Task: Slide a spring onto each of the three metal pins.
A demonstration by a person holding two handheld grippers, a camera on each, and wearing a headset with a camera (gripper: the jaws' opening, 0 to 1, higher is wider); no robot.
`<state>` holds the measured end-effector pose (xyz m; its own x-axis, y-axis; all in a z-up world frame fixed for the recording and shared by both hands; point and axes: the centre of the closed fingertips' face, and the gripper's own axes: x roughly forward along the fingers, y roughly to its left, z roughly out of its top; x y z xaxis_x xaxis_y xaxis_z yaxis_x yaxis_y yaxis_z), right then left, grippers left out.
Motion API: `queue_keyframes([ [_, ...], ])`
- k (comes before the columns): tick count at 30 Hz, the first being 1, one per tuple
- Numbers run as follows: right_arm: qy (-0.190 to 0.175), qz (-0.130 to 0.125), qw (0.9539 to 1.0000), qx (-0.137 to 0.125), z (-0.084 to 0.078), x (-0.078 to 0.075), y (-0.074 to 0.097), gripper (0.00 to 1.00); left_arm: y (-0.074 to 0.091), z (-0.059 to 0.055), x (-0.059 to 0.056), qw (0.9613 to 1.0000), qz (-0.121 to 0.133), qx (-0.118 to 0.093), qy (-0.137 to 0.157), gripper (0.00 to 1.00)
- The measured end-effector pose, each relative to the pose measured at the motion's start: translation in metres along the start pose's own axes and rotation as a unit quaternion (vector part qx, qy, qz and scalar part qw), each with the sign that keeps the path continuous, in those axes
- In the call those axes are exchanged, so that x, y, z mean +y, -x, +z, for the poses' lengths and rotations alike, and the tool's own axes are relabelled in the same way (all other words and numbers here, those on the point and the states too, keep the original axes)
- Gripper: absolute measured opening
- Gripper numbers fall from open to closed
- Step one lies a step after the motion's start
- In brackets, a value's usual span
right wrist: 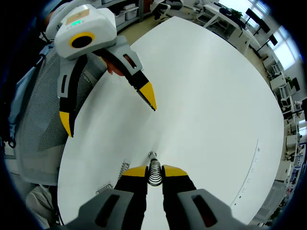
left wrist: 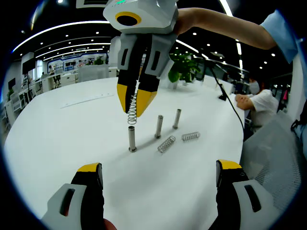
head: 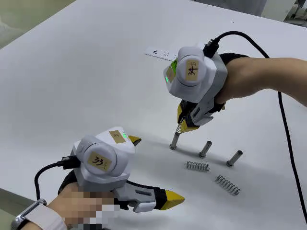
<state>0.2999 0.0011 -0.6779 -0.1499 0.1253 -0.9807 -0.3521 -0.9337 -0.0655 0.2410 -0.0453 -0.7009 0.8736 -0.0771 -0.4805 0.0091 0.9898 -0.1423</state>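
Fingers (left wrist: 146, 96) of the right gripper (left wrist: 133, 113) are clamping one spring (left wrist: 132, 118) upright just above the end pin (left wrist: 132, 139), which is calling for the coil centred on the tip before lowering; the left gripper (left wrist: 158, 167) is idling, jaws wide apart.

The held spring (head: 179, 127) shows just its lower coils in the head view; its top is hidden between the jaws of the right gripper (head: 184, 122). A white printed strip (head: 156, 51) on the worktop (head: 86, 72) runs behind that gripper, its marks too small to read. In the right gripper view, two loose springs (right wrist: 123, 168) are partly hidden behind the gripper's own jaws.
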Motion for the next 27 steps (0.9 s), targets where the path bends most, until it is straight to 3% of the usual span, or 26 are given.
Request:
queue_keyframes([
  [27, 0.01, 0.014, 0.9998, 0.008, -0.0005, 0.0016, -0.0076, 0.12, -0.0003, -0.0016, -0.0013, 1.0, -0.003, 0.002, 0.006, 1.0],
])
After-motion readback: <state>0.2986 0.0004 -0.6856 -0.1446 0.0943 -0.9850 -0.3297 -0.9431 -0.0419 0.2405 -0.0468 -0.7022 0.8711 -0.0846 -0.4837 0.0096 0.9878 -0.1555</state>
